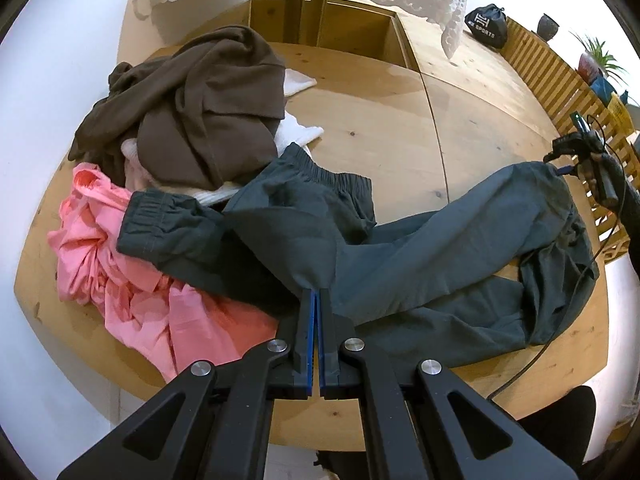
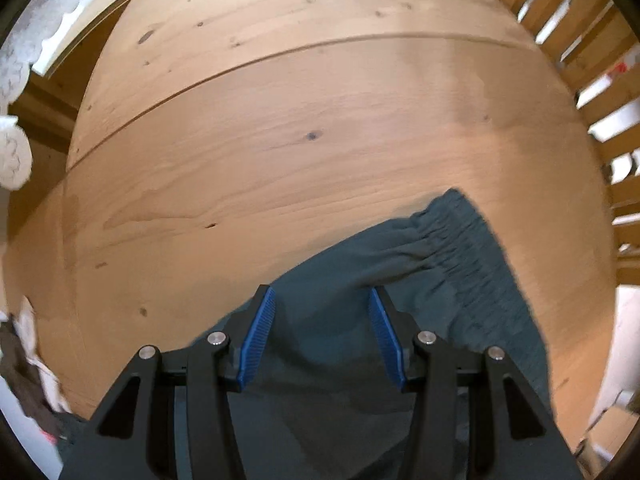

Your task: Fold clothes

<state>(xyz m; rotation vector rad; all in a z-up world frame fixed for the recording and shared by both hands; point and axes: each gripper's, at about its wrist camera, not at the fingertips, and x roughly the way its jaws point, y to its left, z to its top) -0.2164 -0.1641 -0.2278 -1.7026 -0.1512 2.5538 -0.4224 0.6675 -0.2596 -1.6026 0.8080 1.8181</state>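
Left wrist view: the dark teal trousers (image 1: pixel 400 248) are spread across the wooden table (image 1: pixel 380 120), and a fold of them is pinched tight in the left gripper (image 1: pixel 317 292), with a pink garment (image 1: pixel 120 280) and a brown garment (image 1: pixel 208 112) piled just beside. Right wrist view: the right gripper (image 2: pixel 322 300) is seen hanging over the trousers' gathered cuff (image 2: pixel 460 248), jaws parted and nothing clamped, pretty blurry though.
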